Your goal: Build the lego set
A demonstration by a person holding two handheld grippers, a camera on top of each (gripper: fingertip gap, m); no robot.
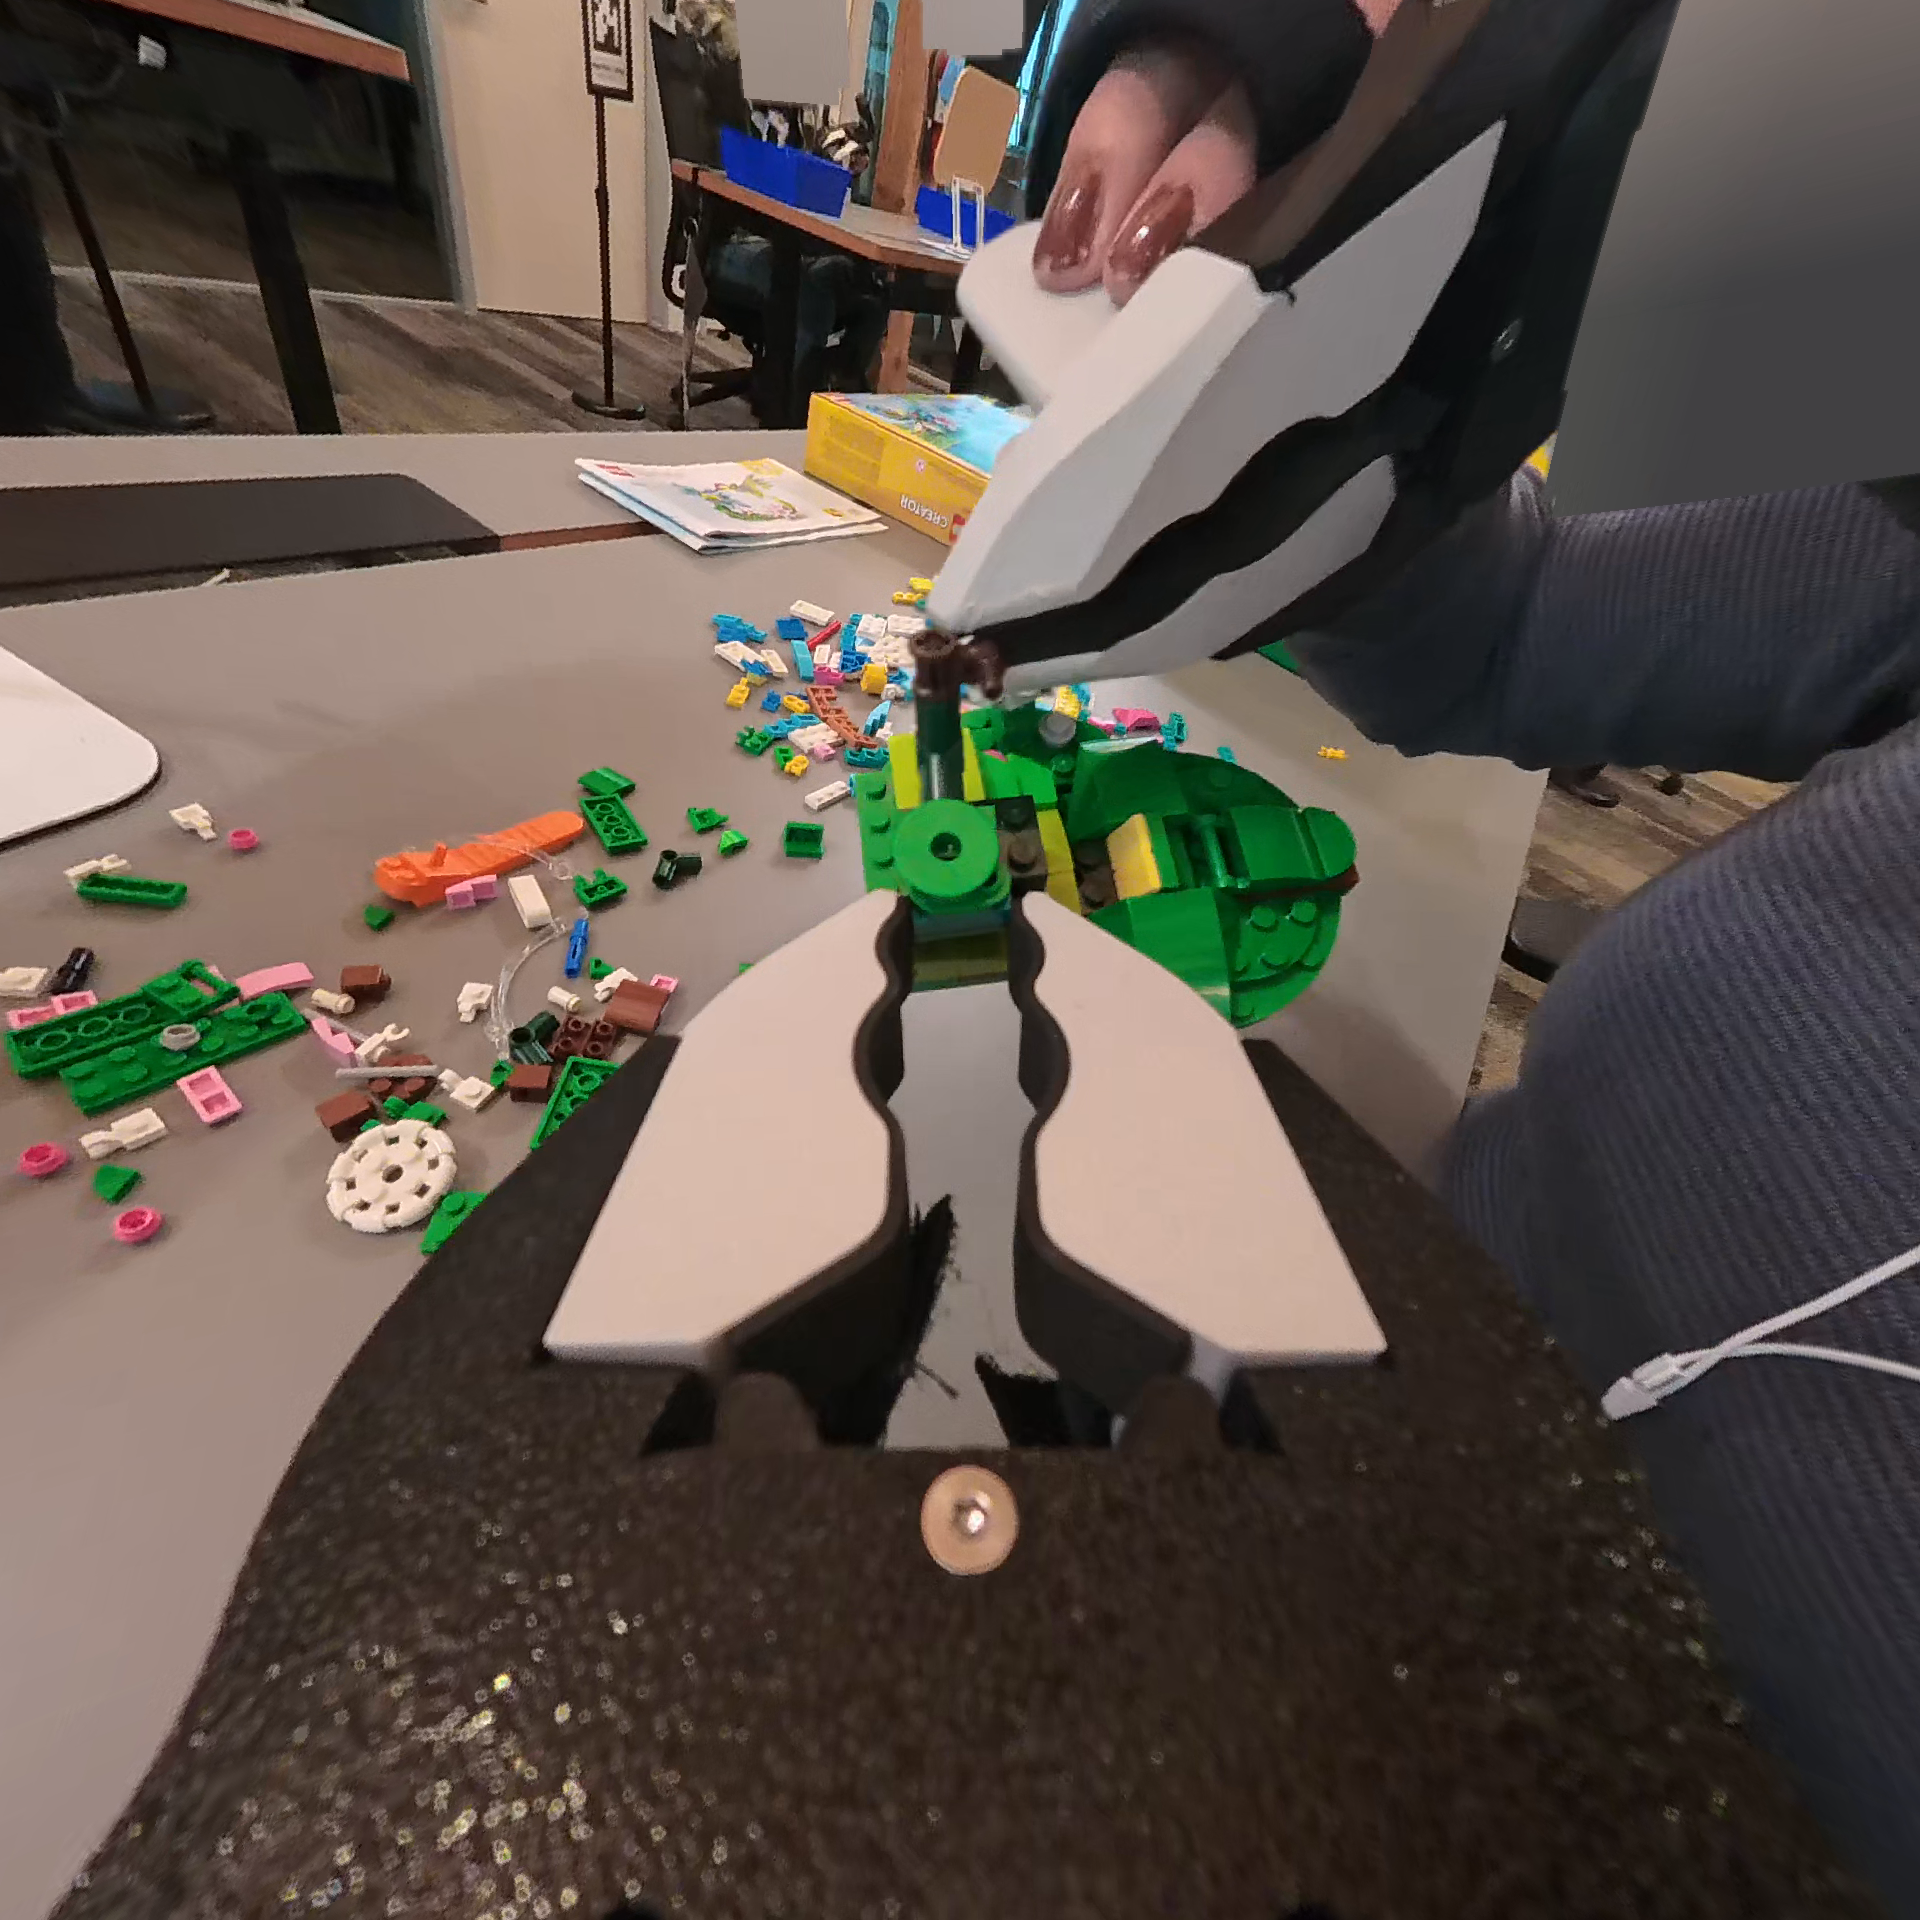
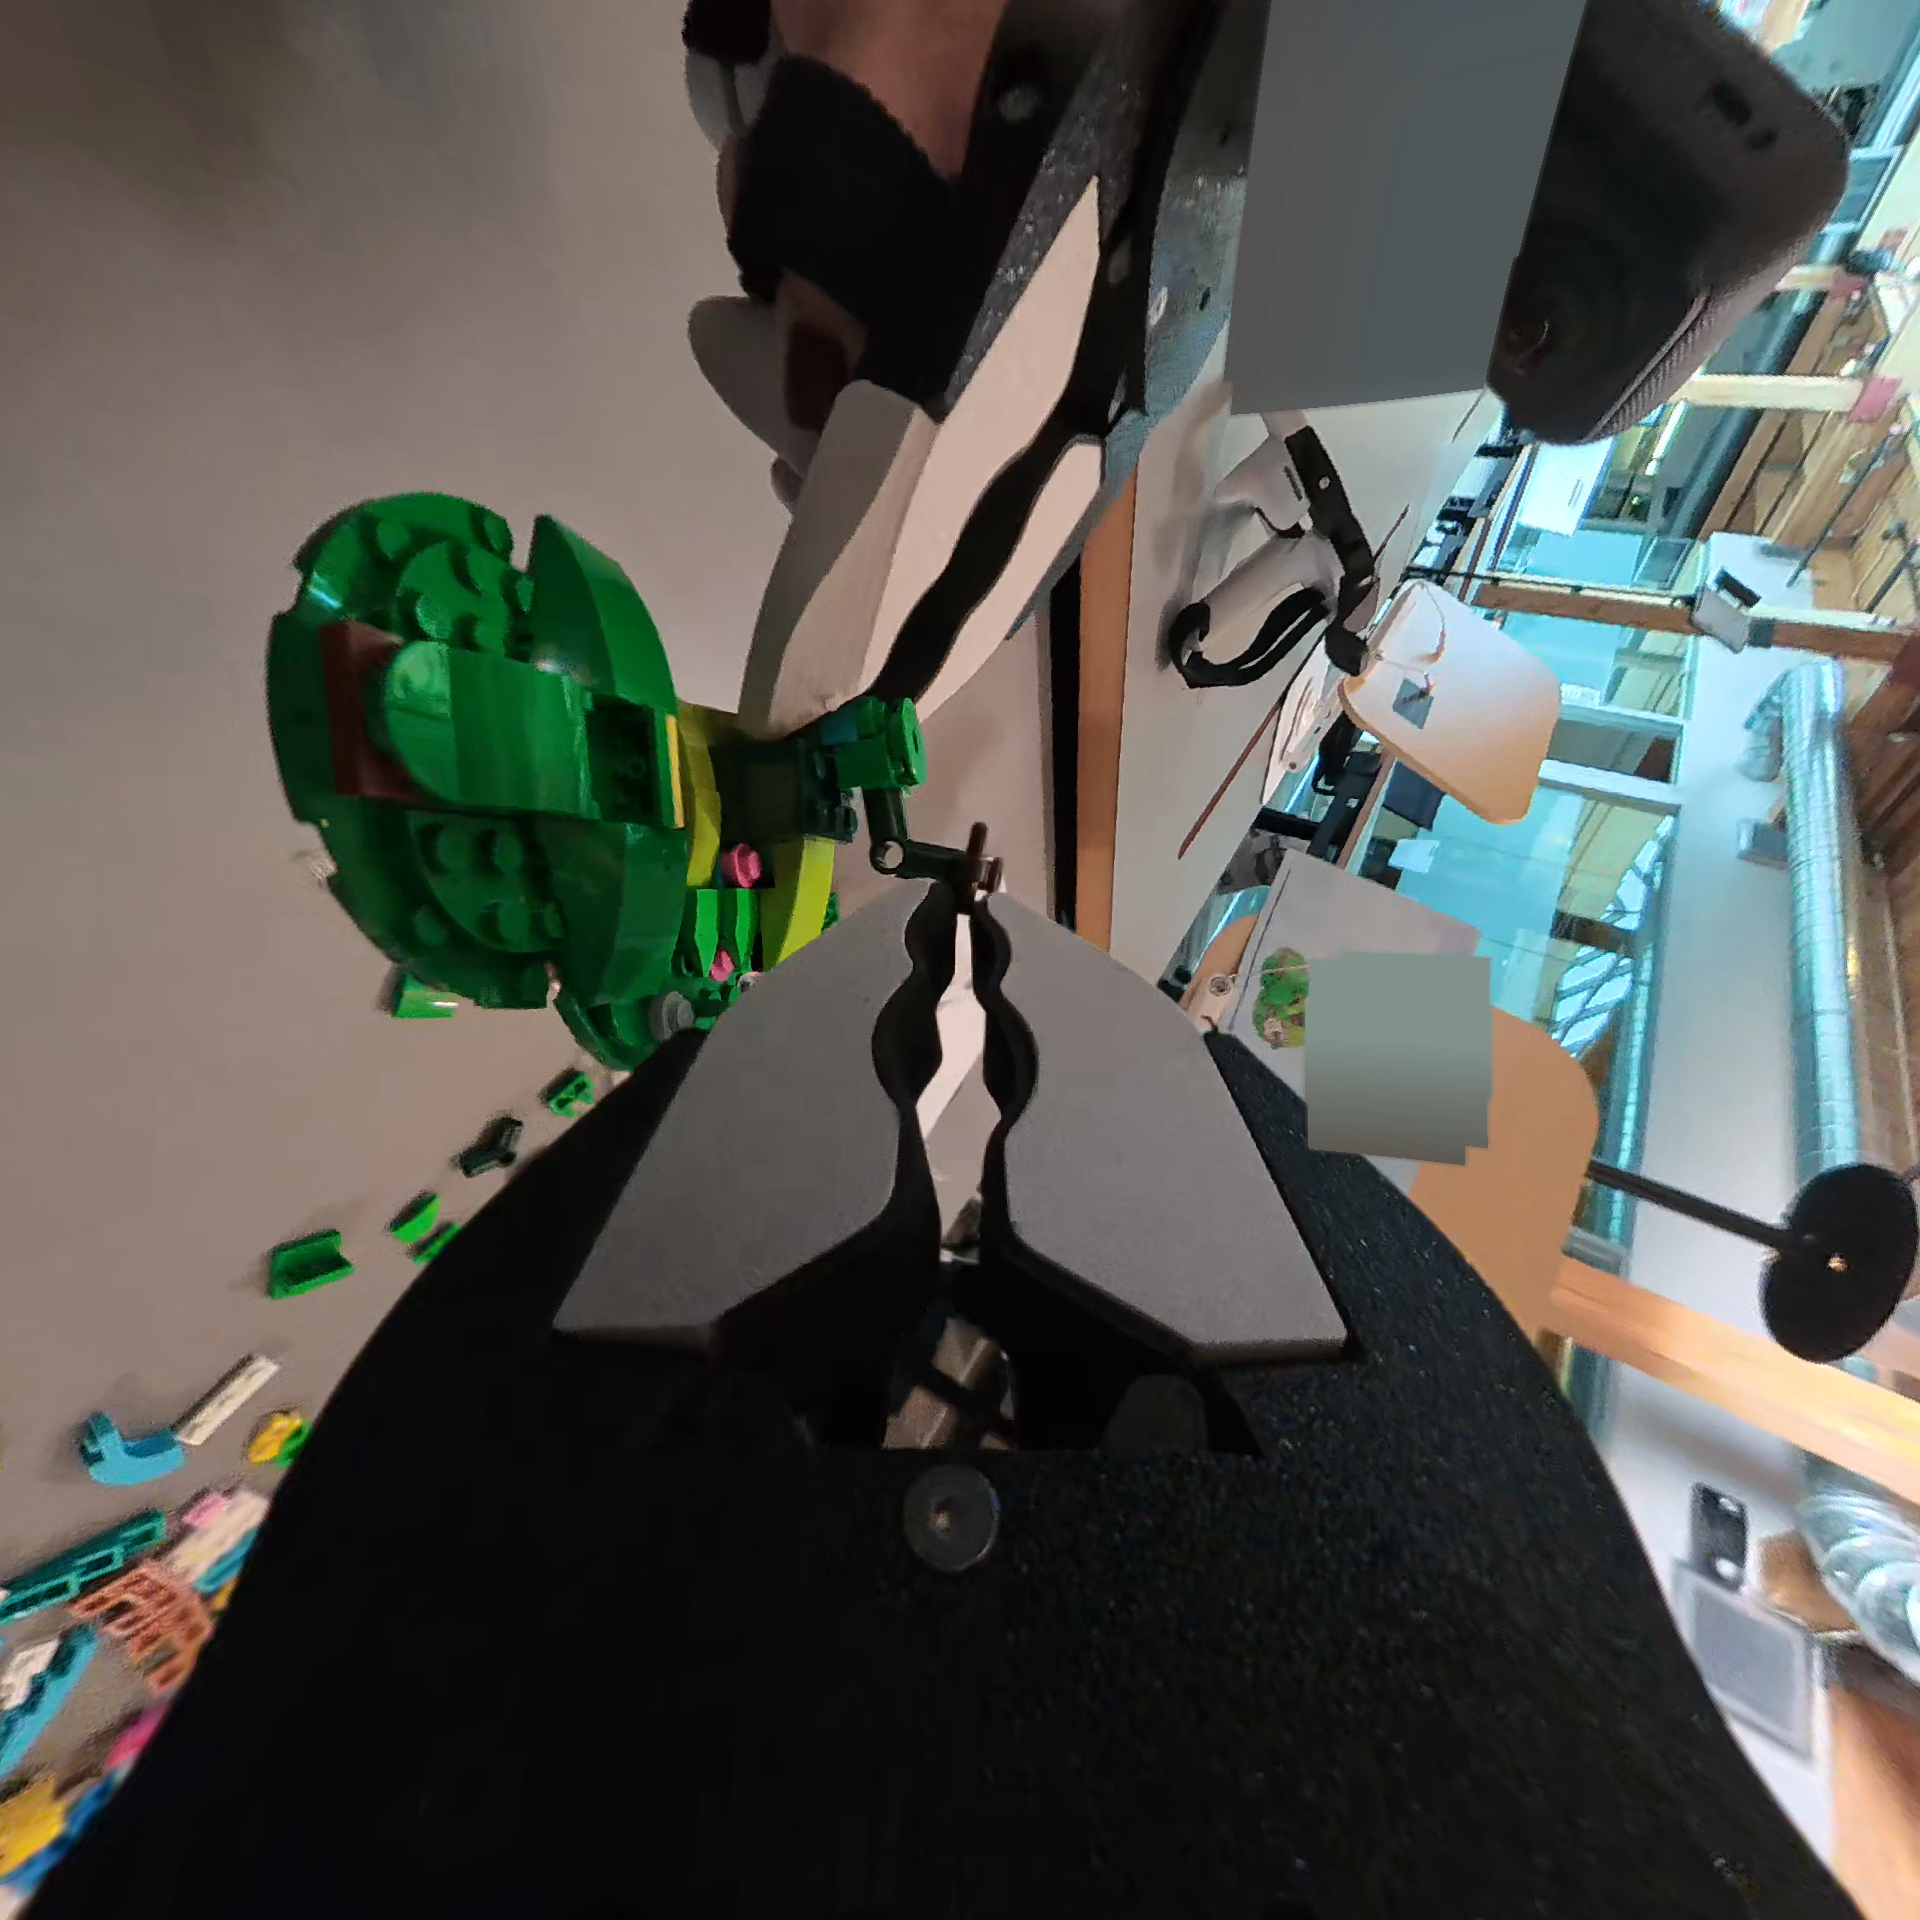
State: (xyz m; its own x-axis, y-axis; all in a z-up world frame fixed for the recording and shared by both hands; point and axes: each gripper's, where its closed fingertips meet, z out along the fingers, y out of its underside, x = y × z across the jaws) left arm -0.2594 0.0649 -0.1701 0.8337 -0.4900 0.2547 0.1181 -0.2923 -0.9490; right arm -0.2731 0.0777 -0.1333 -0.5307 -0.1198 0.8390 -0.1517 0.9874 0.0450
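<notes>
Green lego model (image 1: 1101, 862) standing near the right edge of the grey surface (image 1: 416, 686), loose pieces (image 1: 343, 1018) scattered toward its left edge and far side. Left tool (image 1: 961, 914): fingers clamped on the round green end of the model. Right tool (image 2: 961, 899): fingertips pinched on a small brown piece (image 2: 980, 857) at the tip of a dark green stem (image 1: 932, 717) rising from the model. Yellow box (image 1: 904, 457) and booklet (image 1: 727, 504) near the far edge.
</notes>
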